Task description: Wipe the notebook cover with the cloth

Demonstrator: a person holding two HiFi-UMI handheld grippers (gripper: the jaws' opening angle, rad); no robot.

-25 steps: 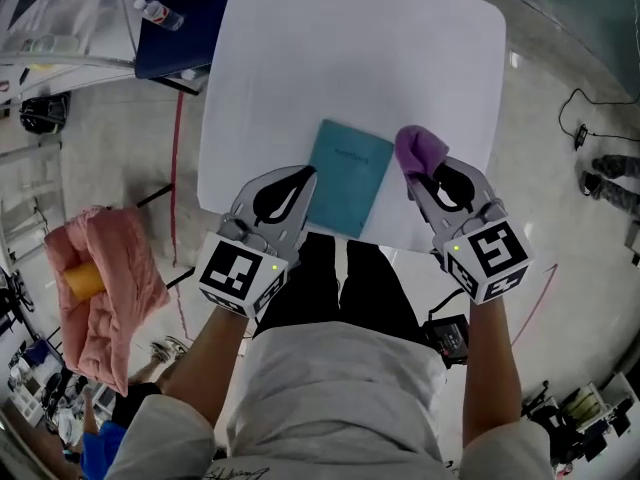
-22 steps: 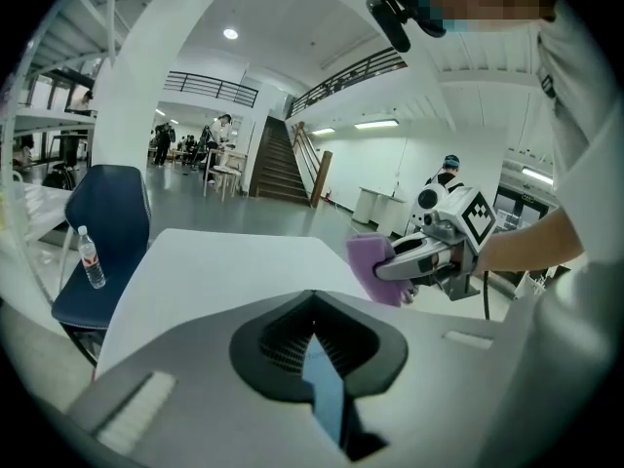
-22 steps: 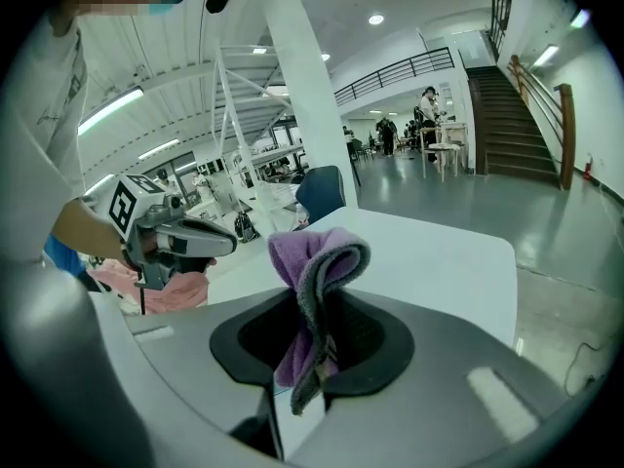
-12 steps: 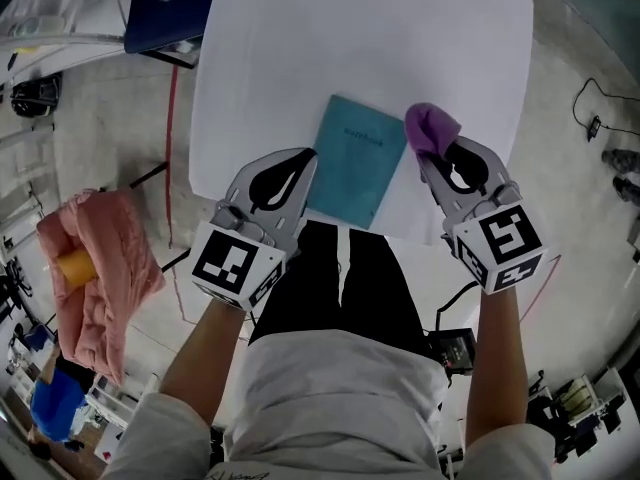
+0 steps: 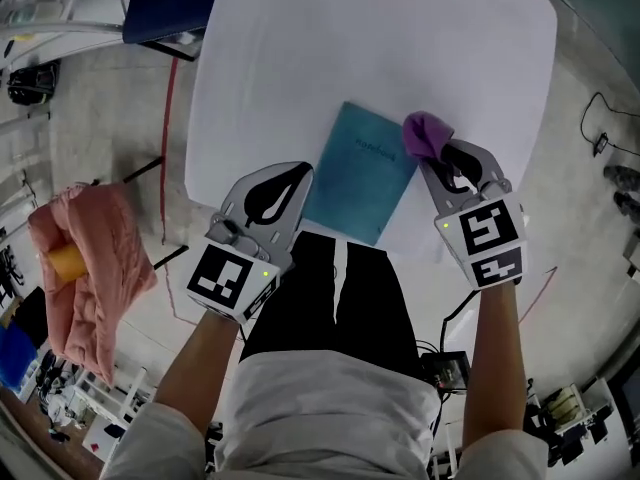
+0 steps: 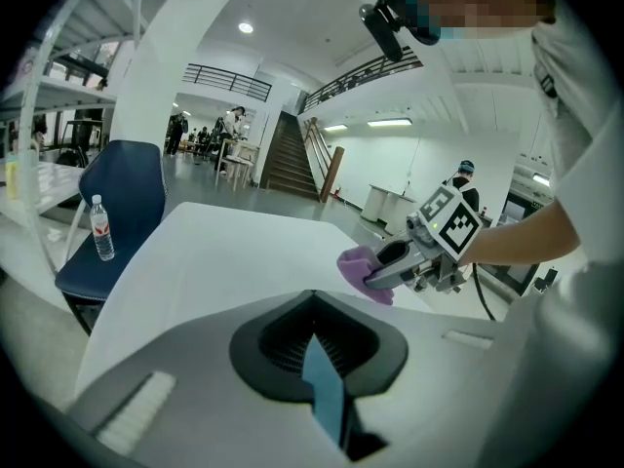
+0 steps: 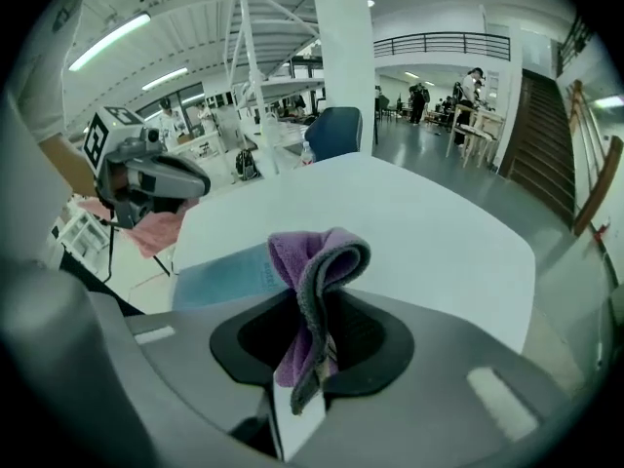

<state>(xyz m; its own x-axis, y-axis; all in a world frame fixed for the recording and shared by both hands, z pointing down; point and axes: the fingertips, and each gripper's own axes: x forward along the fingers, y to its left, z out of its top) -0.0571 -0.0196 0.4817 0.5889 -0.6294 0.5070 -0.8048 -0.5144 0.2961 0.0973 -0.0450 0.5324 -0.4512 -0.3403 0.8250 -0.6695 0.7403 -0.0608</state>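
A teal notebook lies slanted on the white table, near its front edge. My right gripper is shut on a purple cloth, which bulges out past the tips right beside the notebook's upper right corner. The notebook lies to the left of those jaws. My left gripper rests at the notebook's left edge, shut, with only a teal sliver of notebook showing in the slit. Whether it touches the cover, I cannot tell. The cloth shows across the table.
A pink padded bundle with an orange object lies on the floor to the left. A blue chair with a water bottle stands at the table's far left corner. The person's legs are right under the front edge.
The head camera has shifted, so the table sits lower in view. The right gripper and cloth have edged closer to the notebook's corner. The left gripper stays at the left edge.
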